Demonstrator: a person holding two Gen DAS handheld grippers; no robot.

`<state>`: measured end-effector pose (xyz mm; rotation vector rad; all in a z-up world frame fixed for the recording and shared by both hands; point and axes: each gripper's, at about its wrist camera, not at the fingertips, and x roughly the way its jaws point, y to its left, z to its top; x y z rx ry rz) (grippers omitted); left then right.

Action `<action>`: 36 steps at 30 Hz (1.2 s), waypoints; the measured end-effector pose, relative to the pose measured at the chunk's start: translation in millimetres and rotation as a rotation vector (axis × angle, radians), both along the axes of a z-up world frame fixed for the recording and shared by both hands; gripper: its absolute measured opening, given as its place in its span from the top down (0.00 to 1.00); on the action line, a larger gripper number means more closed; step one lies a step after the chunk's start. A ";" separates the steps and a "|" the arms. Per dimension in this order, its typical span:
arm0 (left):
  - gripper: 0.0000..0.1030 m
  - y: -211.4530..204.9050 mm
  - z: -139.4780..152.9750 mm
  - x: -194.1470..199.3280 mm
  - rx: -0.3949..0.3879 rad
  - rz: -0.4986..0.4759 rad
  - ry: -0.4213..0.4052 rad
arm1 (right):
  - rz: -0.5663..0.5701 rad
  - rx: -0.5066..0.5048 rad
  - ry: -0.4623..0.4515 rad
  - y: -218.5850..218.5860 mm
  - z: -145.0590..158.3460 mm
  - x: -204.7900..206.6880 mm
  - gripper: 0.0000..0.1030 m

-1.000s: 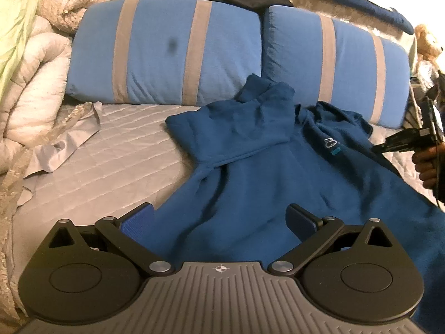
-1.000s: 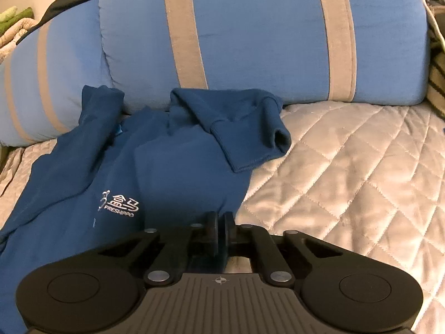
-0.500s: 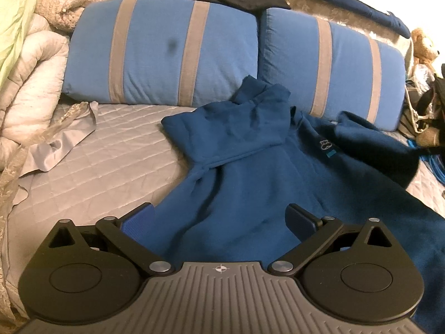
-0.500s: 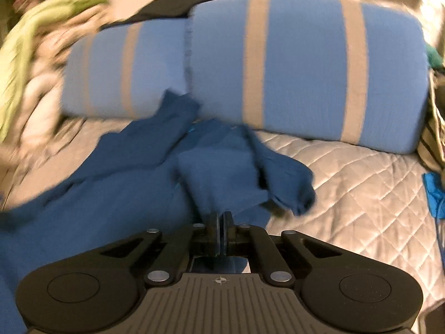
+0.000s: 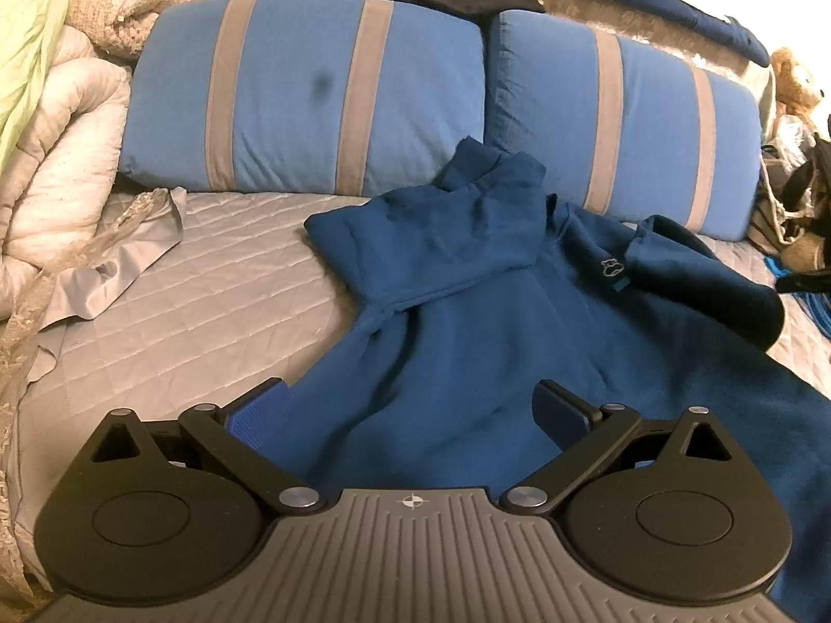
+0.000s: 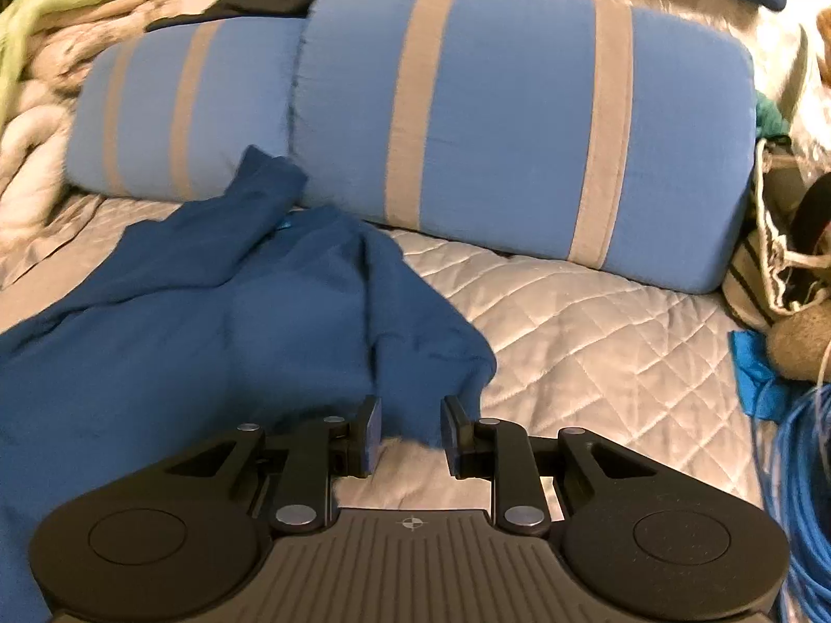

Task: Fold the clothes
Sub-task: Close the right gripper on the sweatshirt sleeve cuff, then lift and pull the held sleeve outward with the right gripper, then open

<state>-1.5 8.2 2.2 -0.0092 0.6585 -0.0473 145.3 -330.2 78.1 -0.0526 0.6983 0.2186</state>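
A dark blue sweatshirt [image 5: 467,322] lies spread on the grey quilted bed [image 5: 197,311]. Its left sleeve is folded across the chest and its right sleeve [image 5: 711,285] is folded inward next to the small chest logo. My left gripper [image 5: 410,410] is open wide, low over the sweatshirt's lower part, holding nothing. In the right wrist view the sweatshirt [image 6: 208,322] fills the left half. My right gripper [image 6: 410,431] is partly open, with the edge of the folded right sleeve [image 6: 426,363] lying loose between its jaws.
Two blue pillows with grey stripes [image 5: 311,98] [image 6: 519,124] stand along the back of the bed. White and green blankets [image 5: 47,104] are piled at the left. A bag [image 6: 779,259] and a coiled blue cable [image 6: 800,493] lie at the right edge.
My right gripper carried the right sleeve inward over the sweatshirt, then opened and let it go. The left gripper has stayed open and almost still.
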 end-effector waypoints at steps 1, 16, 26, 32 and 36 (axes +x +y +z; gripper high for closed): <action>0.01 0.3 -0.1 -0.1 -0.001 0.000 0.003 | -0.003 0.010 0.002 1.5 -2.9 8.2 0.73; 0.01 0.3 -0.8 5.2 0.003 0.008 0.024 | -0.018 -0.001 0.117 -4.4 -16.1 52.7 0.95; 0.01 0.6 -0.5 6.8 -0.002 0.012 0.025 | -0.189 0.261 0.202 -98.5 52.1 25.0 0.95; 0.01 0.7 -0.6 7.0 -0.007 0.013 0.025 | -0.321 0.196 0.247 -143.4 44.6 29.2 0.95; 0.01 1.4 -0.1 7.6 -0.012 0.016 0.028 | -0.421 0.120 0.254 -171.0 19.1 45.1 0.95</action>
